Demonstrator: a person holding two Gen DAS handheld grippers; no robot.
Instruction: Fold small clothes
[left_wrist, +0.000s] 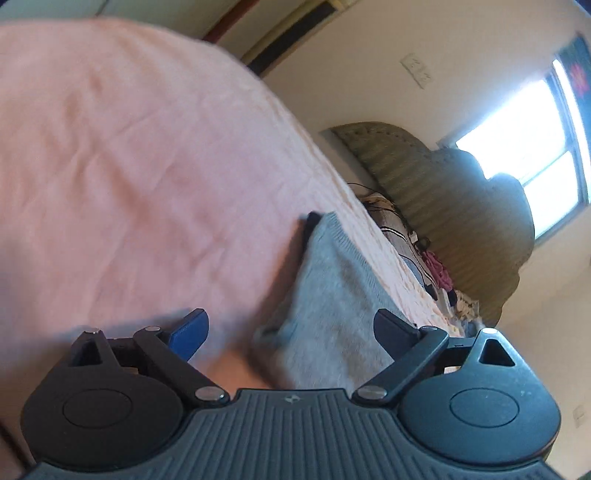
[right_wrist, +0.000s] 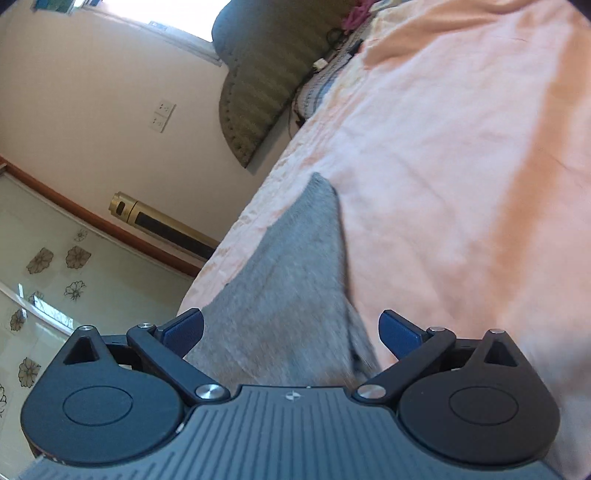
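One big pink bed sheet (left_wrist: 129, 166) fills the upper left of the left wrist view and the right side of the right wrist view. A small gray cloth (right_wrist: 288, 295) lies flat on it, near the bed's edge in the lower middle of both views. Both the left gripper (left_wrist: 291, 332) and right gripper (right_wrist: 291, 332) are wide open, holding nothing, with the cloth between their fingers.

Left wrist view: grey garment (left_wrist: 332, 295) motion-blurred; its near end hidden behind the gripper body. A dark edge pokes out at its far end, too smeared to identify. Clutter by the headboard (left_wrist: 443, 206) too small to name.

Right wrist view: garment (right_wrist: 291, 295) blurred, near end hidden under the gripper body. Pink bedsheet (right_wrist: 461, 166) cut off at frame's right edge.
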